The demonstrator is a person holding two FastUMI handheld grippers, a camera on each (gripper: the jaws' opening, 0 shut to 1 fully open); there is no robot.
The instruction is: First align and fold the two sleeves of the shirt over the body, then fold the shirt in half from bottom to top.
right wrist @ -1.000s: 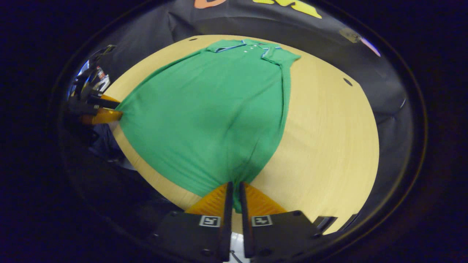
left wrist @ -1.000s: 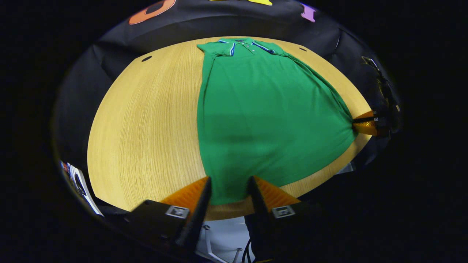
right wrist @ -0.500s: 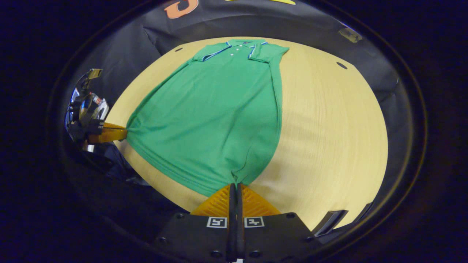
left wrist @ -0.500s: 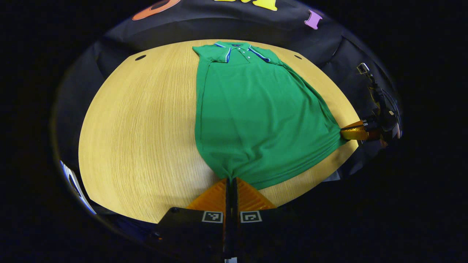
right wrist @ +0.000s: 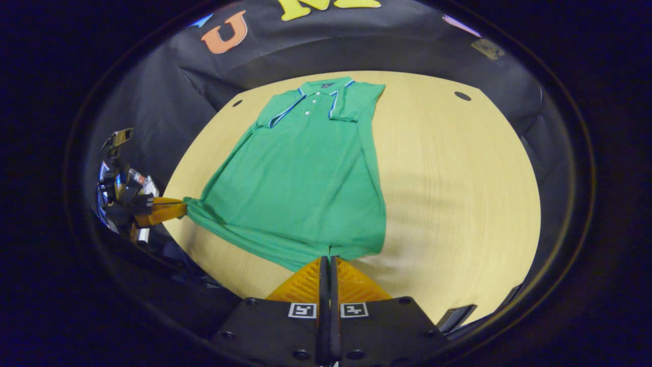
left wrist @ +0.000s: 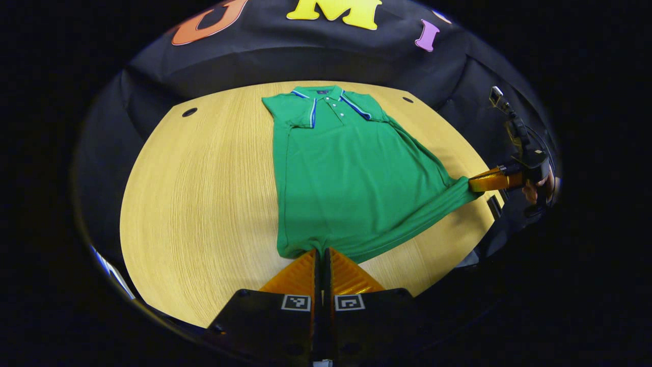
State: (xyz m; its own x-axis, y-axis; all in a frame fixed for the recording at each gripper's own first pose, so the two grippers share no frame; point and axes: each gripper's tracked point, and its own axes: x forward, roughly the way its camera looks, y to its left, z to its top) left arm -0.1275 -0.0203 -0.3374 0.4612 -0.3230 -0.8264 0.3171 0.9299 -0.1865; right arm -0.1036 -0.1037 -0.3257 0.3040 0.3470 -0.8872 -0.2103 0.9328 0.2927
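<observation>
1. Here, the green polo shirt (left wrist: 346,178) lies face up on the wooden table (left wrist: 204,193), collar at the far end near the booth's wall and hem toward me.
2. Both short sleeves are folded in over the chest, so the body reads as a long narrow panel.
3. My left gripper (left wrist: 322,251) has its two fingers pressed together on the shirt's near hem corner, with the cloth pinched between them.
4. My right gripper (right wrist: 327,257) is clamped the same way on the other hem corner, fingers together with green fabric caught at their ends.
5. In the left gripper view, the right gripper (left wrist: 476,182) shows far off at the table's right edge, with a hand (left wrist: 537,188) behind it, and the hem stretches from it to mine in a taut line.
6. In the right gripper view, the left gripper (right wrist: 178,208) shows at the table's left edge, pulling its corner out into a point.
7. The collar and the placket edges carry thin blue and white stripes, and small white buttons run down the placket.
8. A small dark tag sits inside the collar; any writing on it is too small to read.
9. Square black-and-white marker tags are fixed on each gripper's body near the fingers.
10. Two dark round holes mark the table's far corners.
</observation>
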